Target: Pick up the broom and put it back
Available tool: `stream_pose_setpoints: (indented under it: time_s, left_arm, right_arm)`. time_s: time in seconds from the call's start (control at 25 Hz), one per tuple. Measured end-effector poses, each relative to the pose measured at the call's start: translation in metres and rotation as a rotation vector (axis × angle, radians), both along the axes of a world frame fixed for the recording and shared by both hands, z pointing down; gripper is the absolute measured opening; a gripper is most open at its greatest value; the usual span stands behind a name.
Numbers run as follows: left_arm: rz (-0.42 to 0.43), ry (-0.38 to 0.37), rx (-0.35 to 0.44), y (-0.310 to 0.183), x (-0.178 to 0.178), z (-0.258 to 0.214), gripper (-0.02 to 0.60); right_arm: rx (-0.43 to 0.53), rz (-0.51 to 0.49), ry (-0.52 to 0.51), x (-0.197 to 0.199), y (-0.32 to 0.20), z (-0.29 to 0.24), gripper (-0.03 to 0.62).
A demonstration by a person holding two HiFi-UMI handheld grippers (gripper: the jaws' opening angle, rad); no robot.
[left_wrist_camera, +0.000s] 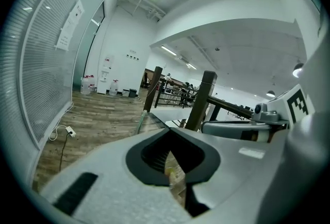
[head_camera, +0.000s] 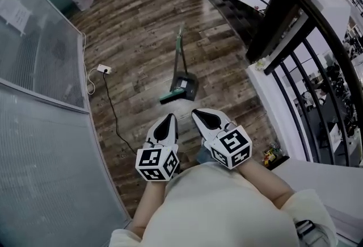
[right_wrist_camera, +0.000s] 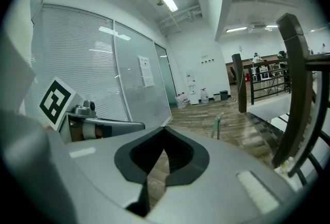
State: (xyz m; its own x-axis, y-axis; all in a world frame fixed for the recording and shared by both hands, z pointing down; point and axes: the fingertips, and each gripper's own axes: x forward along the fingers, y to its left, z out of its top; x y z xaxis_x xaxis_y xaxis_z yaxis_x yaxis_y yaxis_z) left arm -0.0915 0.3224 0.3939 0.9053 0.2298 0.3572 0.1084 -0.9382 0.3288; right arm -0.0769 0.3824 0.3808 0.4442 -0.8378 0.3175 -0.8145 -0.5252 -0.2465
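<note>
Fingers of the left gripper (head_camera: 168, 120) and the right gripper (head_camera: 202, 115) are pressed together, holding nothing. Ahead of them, apart, the green broom (head_camera: 180, 61) sits against a dark dustpan (head_camera: 187, 84) on the wooden floor (head_camera: 136, 30).

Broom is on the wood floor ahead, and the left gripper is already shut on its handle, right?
Not quite. The broom is on the wood floor ahead, but the left gripper is shut on nothing, well short of it. The head view shows this.
</note>
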Motion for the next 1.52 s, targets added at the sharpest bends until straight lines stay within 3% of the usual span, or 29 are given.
stream_pose_setpoints:
  time_s: [0.72,1.12,1.52]
  left_arm:
    - [-0.069,0.006,-0.009,0.021,0.088,0.005,0.008]
    - [-0.130,0.000,0.007,0.010,0.110,0.005,0.008]
    - [-0.127,-0.029,0.016,-0.014,0.146,0.018,0.008]
  right_arm:
    - [0.026,-0.119,0.010,0.092,0.014,0.001,0.006]
    - [0.051,-0.090,-0.023,0.121,0.022,0.003,0.006]
    - [0.029,-0.043,-0.065,0.158,0.013,0.017,0.006]
